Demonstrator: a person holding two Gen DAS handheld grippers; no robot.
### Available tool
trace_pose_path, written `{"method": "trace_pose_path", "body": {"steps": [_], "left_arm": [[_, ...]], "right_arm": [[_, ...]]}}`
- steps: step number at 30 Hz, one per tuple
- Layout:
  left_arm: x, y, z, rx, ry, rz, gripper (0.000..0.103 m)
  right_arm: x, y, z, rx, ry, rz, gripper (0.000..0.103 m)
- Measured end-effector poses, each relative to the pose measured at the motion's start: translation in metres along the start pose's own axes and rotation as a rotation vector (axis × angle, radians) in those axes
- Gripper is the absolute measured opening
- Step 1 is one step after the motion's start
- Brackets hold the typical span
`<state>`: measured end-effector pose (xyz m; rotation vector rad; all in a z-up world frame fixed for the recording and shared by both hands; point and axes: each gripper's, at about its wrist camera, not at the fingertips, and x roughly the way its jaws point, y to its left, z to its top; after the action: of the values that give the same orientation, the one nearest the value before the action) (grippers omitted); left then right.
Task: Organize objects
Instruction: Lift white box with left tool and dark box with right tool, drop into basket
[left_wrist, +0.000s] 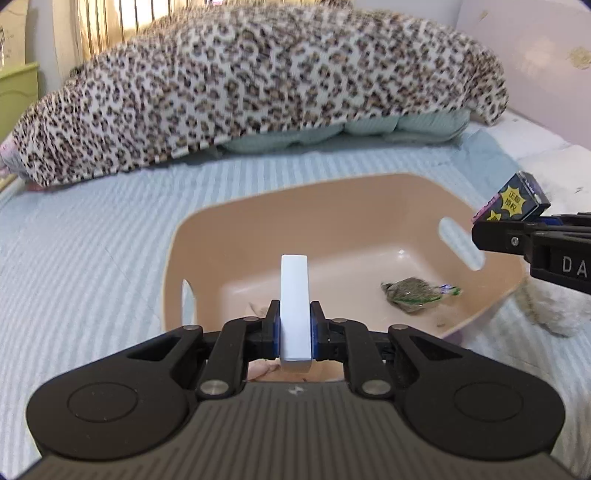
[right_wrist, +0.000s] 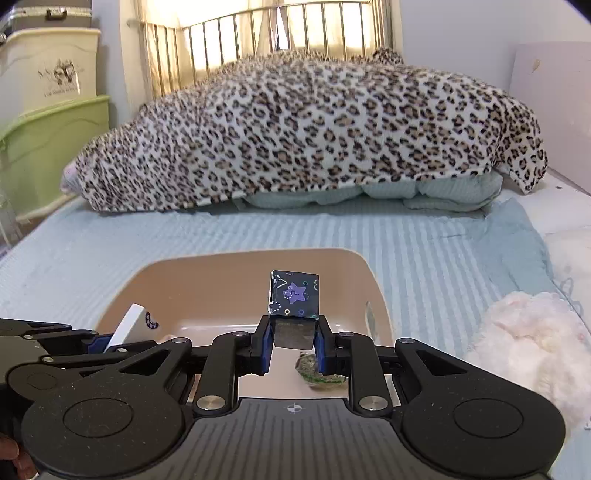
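Note:
A peach plastic basket (left_wrist: 207, 229) sits on the bed, also in the right wrist view (right_wrist: 207, 273). My left gripper (left_wrist: 294, 314) is shut on a white block (left_wrist: 294, 291), held upright over the basket's near rim; the block also shows at the left of the right wrist view (right_wrist: 135, 323). My right gripper (right_wrist: 293, 334) is shut on a dark box with a purple star (right_wrist: 294, 295), held above the basket; the box shows at the right edge of the left wrist view (left_wrist: 517, 197). A small green-grey packet (left_wrist: 415, 291) lies on the basket floor, partly hidden in the right wrist view (right_wrist: 314, 369).
A leopard-print blanket (left_wrist: 258, 81) over pale pillows fills the back of the bed. A fluffy white cloth (right_wrist: 524, 343) lies right of the basket. Green and cream storage boxes (right_wrist: 48, 140) stand at the left. A brass bed rail (right_wrist: 258, 40) is behind.

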<state>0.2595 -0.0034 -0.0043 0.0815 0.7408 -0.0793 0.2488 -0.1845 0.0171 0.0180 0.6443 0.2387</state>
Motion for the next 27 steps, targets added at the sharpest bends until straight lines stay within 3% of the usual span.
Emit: {"method": "trace_pose_path", "body": {"steps": [12,15,19,20,25,27], "left_arm": [[0.056,0.007,-0.006,-0.022,0.111,0.050,0.016],[0.048,0.009,-0.005,-0.047,0.103,0.034,0.021],[0.031,0.008,-0.001,-0.044,0.065,0.065,0.075],[0.025,0.008,0.000,-0.044,0.055,0.083,0.077],[0.003,0.012,-0.003,-0.054,0.054,0.083,0.078],[-0.005,0.012,-0.006,-0.051,0.052,0.090,0.082]], "right_arm": [[0.067,0.007,-0.015,-0.048,0.132,-0.046,0.021],[0.068,0.010,-0.017,-0.073,0.131,-0.056,0.036],[0.052,0.009,-0.012,-0.054,0.096,-0.048,0.069],[0.046,0.008,-0.010,-0.043,0.086,-0.037,0.071],[0.013,0.005,-0.008,-0.033,0.038,-0.029,0.103],[0.000,0.005,-0.011,-0.034,0.023,-0.025,0.103]]}}
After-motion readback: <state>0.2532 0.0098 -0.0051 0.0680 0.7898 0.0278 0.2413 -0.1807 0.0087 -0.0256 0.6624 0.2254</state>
